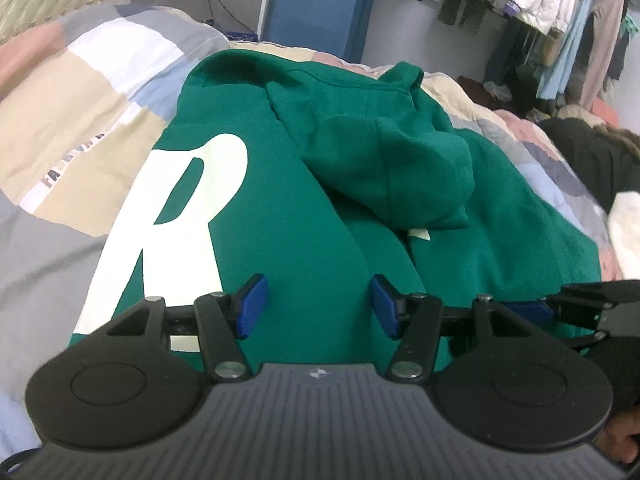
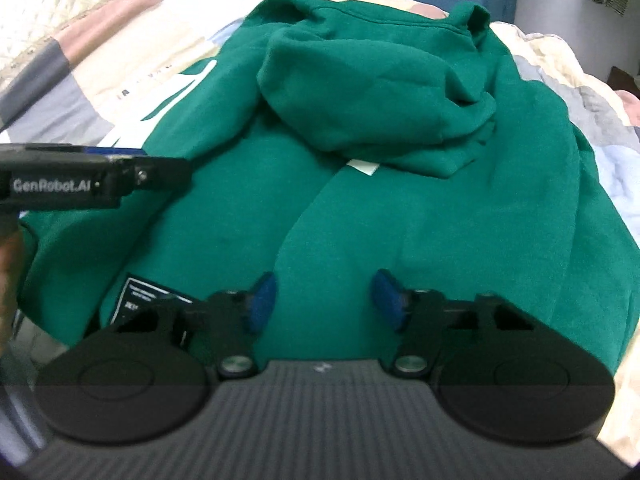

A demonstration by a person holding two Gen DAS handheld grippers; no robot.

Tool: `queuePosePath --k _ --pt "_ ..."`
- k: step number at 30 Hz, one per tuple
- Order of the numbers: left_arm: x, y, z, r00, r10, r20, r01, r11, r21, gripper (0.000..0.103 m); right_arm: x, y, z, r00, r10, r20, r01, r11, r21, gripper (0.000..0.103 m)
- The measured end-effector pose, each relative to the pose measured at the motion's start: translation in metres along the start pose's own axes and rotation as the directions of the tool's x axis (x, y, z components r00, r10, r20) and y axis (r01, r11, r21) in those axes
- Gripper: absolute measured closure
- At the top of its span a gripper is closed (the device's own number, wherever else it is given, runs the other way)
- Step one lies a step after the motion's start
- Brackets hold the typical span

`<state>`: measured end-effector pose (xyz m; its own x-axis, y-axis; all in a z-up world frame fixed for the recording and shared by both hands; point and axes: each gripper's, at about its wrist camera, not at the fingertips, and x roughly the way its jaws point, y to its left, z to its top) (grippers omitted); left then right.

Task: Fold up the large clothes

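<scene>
- A green hoodie lay spread over a patchwork quilt on a bed, its hood slumped in a heap over the middle of the body.
- A large white letter covered the left part of the hoodie in the left wrist view, running close to that side's edge.
- The left gripper hung over the near part of the hoodie, its blue pads spread with only flat green cloth showing between them; nothing was pinched.
- The right gripper hung over the near hem on the other side, pads apart with a gap between them and no cloth pinched.
- In the right wrist view the left gripper's finger reached in from the left edge, just above the cloth and near a black label sewn by the hem.
- A small white tag peeked out from under the hood's lower edge.
- Bare quilt stayed open along the left side and beyond the far edge of the hoodie; on the right, only a narrow strip of quilt showed.
- To the right in the left wrist view, a dark coat lay on the bed near the hoodie's edge.
- Beyond the bed stood a blue panel and a rack of hanging clothes, well apart from the hoodie.
</scene>
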<state>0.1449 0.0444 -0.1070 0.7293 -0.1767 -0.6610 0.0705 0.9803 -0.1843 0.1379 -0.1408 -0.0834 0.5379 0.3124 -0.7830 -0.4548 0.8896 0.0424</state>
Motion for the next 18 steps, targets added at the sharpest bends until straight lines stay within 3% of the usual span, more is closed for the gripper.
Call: queuePosePath --k 3,5,12,14,18 --pt "0.002 -0.004 -0.001 1.0 0.01 0.002 -0.01 1.0 0.025 0.041 -0.003 -0.004 0.001 1.0 0.005 0.002 -0.005 1.0 0.029 0.073" --pt "0.003 -0.003 -0.001 1.0 0.014 0.005 -0.015 0.999 0.034 0.041 -0.008 -0.005 0.001 1.0 -0.016 0.016 0.016 0.999 0.042 0.092" --pt "0.007 -0.002 0.001 1.0 0.027 0.013 -0.028 0.999 0.04 0.043 -0.026 -0.031 0.007 0.99 -0.111 0.092 0.099 0.986 0.132 0.093" --pt "0.009 -0.003 0.003 0.999 0.035 0.01 -0.036 0.998 0.052 0.048 -0.03 -0.037 0.009 0.986 -0.123 0.11 0.104 0.981 0.166 0.094" --pt "0.014 0.0 0.011 0.998 0.062 -0.01 -0.061 0.997 0.05 0.08 -0.04 -0.048 0.012 0.976 -0.154 0.152 0.12 0.97 0.213 0.094"
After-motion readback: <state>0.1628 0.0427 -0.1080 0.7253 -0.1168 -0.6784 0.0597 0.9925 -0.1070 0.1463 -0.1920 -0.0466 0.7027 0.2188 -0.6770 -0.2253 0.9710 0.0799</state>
